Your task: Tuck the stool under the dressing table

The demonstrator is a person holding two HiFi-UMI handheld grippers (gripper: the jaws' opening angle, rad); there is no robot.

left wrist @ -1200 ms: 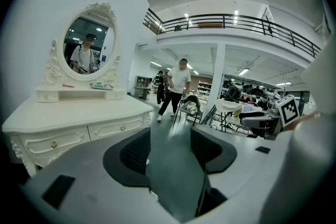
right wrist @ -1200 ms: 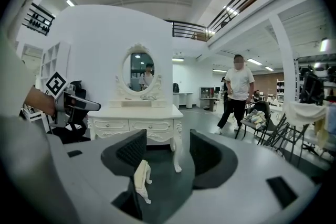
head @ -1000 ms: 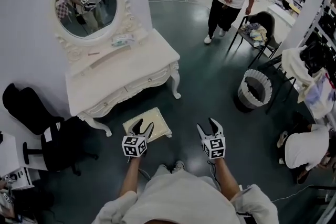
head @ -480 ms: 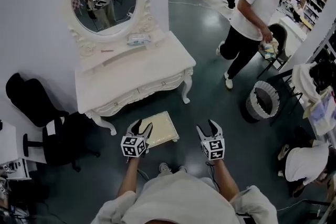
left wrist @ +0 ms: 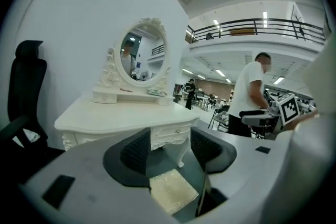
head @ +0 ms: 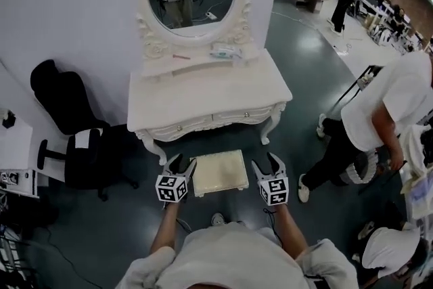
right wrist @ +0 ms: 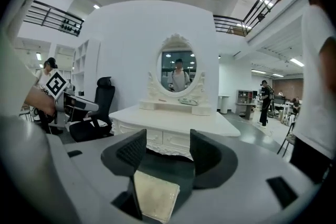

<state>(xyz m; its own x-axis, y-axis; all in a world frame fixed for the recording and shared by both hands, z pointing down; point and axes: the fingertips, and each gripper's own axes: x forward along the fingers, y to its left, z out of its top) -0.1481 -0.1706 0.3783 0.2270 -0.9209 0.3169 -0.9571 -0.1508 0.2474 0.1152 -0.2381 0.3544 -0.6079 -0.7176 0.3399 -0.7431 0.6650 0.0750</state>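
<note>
One cream stool stands on the floor just in front of the one white dressing table, not yet under it. Two grippers flank it, the left gripper and the right gripper. Both are wide open, holding and touching nothing.

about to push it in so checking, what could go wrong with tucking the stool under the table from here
1. The left gripper and right gripper are open near the stool, gripping nothing. An uneven push could twist it into a front leg of the dressing table.
2. A person in a white shirt stands close on the right and could get bumped.
</note>
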